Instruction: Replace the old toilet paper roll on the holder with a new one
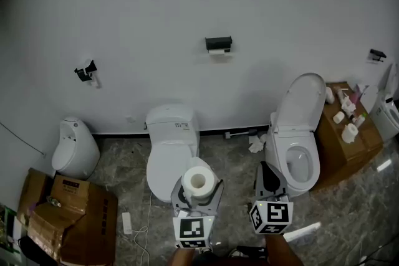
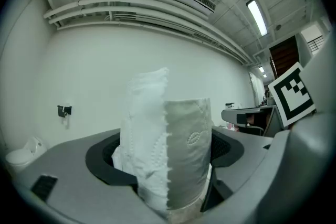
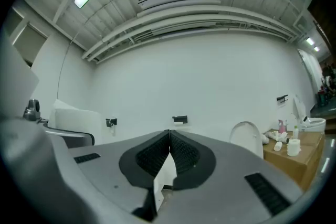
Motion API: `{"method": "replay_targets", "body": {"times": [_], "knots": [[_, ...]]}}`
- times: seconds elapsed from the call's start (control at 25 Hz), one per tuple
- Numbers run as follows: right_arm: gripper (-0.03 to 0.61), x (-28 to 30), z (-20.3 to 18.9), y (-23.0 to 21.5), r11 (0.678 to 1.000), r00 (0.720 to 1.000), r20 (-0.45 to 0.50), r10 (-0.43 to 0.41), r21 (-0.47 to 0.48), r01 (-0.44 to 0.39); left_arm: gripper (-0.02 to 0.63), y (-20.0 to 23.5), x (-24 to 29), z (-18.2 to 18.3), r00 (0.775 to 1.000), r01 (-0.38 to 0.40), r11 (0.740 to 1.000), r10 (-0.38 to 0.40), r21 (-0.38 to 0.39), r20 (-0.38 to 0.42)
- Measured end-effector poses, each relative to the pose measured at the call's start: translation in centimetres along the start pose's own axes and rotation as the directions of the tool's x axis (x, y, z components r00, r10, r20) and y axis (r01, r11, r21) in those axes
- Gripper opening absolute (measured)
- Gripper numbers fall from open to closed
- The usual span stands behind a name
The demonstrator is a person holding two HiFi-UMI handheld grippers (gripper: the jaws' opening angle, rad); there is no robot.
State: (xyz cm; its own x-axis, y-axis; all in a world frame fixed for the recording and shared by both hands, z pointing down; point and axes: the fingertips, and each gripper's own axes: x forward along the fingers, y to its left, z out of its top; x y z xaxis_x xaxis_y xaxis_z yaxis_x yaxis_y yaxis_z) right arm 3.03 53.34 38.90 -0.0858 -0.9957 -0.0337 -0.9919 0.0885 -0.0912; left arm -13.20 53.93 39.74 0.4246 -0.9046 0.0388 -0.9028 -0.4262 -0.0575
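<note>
A full white toilet paper roll (image 1: 198, 180) stands upright between the jaws of my left gripper (image 1: 198, 191), low in the middle of the head view. In the left gripper view the roll (image 2: 176, 155) fills the gap of that gripper (image 2: 173, 168), with a loose sheet hanging down its left side. My right gripper (image 1: 269, 177) is beside it on the right, shut and empty (image 3: 169, 136). The black paper holder (image 1: 218, 43) hangs on the white wall ahead, with something white under it. The right gripper view shows the holder (image 3: 179, 120) straight ahead.
Below the holder stands a closed white toilet (image 1: 170, 152). An open-lidded toilet (image 1: 298, 146) is to the right, beside a cardboard box (image 1: 349, 146) with bottles on top. A small white fixture (image 1: 75, 147) and brown boxes (image 1: 68, 212) are at left. Another black wall fitting (image 1: 86, 70) hangs at left.
</note>
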Motion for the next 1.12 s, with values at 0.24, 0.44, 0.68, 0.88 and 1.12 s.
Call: {"method": "replay_targets", "body": {"times": [0.24, 0.44, 0.68, 0.88, 1.12], "knots": [[0.017, -1.0, -0.6, -2.1, 0.999, 1.000, -0.011, 0.017, 0.028, -0.016, 0.422, -2.4, -0.1, 0.1, 1.000, -0.019, 1.000, 0.019, 0.012, -0.007], [0.017, -1.8, -1.0, -3.4, 0.999, 0.999, -0.015, 0.036, 0.041, -0.035, 0.422, -3.8, -0.5, -0.4, 0.999, -0.035, 0.999, 0.035, 0.011, -0.017], [0.017, -1.1, -0.9, -3.7, 0.998, 0.999, -0.011, 0.041, 0.041, -0.041, 0.422, -3.9, 0.2, -0.4, 0.999, -0.033, 0.999, 0.033, 0.013, -0.019], [0.017, 0.4, -1.2, -3.8, 0.999, 0.999, -0.014, 0.040, 0.023, -0.040, 0.422, -2.9, 2.6, -0.7, 1.000, -0.021, 1.000, 0.021, 0.004, -0.011], [0.017, 5.3, -2.0, -4.0, 1.000, 1.000, -0.027, 0.009, 0.000, -0.009, 0.422, -0.4, 7.4, -0.8, 1.000, 0.007, 1.000, -0.007, -0.011, 0.007]]}}
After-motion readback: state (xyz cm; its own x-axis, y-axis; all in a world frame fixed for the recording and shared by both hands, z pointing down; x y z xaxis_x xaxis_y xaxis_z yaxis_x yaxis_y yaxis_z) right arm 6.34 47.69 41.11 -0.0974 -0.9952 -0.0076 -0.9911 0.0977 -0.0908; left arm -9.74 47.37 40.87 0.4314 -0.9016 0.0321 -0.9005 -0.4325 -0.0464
